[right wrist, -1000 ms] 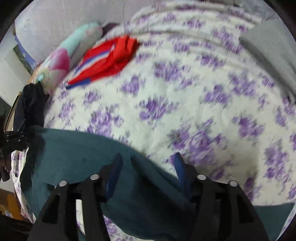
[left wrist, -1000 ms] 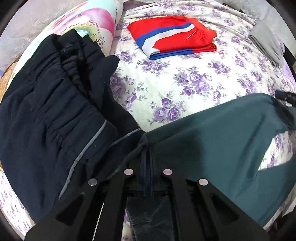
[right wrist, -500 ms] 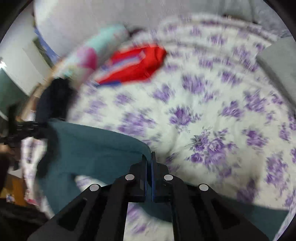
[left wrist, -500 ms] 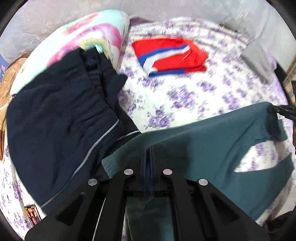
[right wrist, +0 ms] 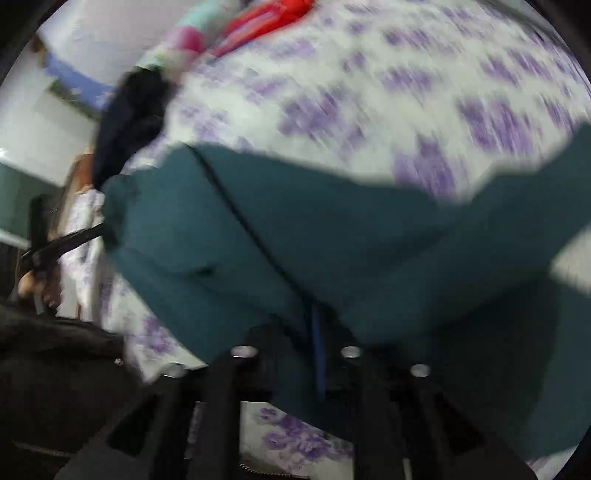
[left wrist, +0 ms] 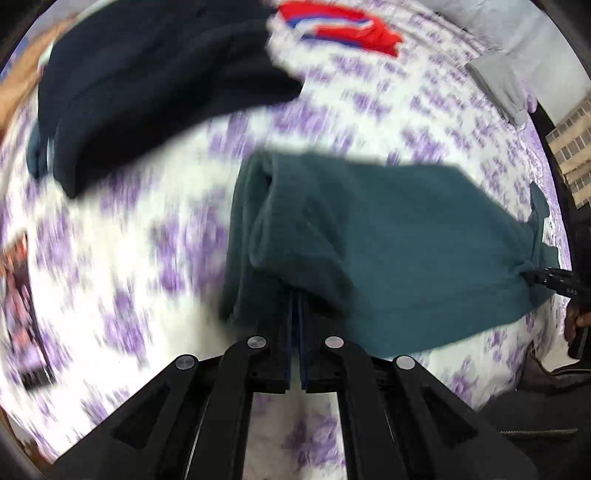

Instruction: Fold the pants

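My left tool point(left wrist: 295, 299) is clamped on one edge of the teal fleece pants point(left wrist: 388, 251), which hang over the purple-flowered bedsheet point(left wrist: 147, 229). My right tool point(right wrist: 314, 314) pinches the opposite edge. Only the left view shows the grey folded cloth point(left wrist: 498, 85); only the right shows the pink-and-aqua pillow point(right wrist: 181, 40). Both show the dark navy garment point(left wrist: 147, 74) and red striped garment point(left wrist: 340, 26).
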Action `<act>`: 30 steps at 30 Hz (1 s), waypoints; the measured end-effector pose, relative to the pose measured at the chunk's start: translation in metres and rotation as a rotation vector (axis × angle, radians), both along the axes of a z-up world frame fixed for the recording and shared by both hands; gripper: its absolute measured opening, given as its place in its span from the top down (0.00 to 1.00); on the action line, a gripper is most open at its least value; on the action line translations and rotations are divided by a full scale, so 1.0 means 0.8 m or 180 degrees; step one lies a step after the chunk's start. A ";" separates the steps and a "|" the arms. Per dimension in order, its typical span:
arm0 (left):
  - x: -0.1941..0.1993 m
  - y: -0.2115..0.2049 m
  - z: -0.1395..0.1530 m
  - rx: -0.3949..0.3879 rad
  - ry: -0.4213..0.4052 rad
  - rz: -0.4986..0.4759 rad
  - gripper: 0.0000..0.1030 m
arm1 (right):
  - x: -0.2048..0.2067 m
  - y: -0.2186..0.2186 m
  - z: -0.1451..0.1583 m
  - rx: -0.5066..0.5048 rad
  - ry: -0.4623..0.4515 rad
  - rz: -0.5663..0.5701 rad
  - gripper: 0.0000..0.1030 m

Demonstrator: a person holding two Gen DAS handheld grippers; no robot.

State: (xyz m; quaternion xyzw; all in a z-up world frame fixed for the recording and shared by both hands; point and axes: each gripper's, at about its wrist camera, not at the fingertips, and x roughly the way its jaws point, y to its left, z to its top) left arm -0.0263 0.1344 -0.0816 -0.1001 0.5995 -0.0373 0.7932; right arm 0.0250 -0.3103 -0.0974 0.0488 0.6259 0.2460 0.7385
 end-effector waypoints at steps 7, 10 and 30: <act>-0.003 0.018 0.025 -0.0176 -0.0181 0.0156 0.72 | -0.012 -0.011 0.048 0.0201 -0.0443 -0.0347 0.52; 0.004 0.022 0.031 -0.0236 -0.0186 0.0271 0.55 | -0.013 -0.026 0.061 0.0195 -0.0583 -0.0635 0.46; 0.044 -0.003 0.044 0.0201 -0.0051 0.0079 0.97 | -0.031 -0.039 0.081 0.0215 -0.0755 -0.0969 0.44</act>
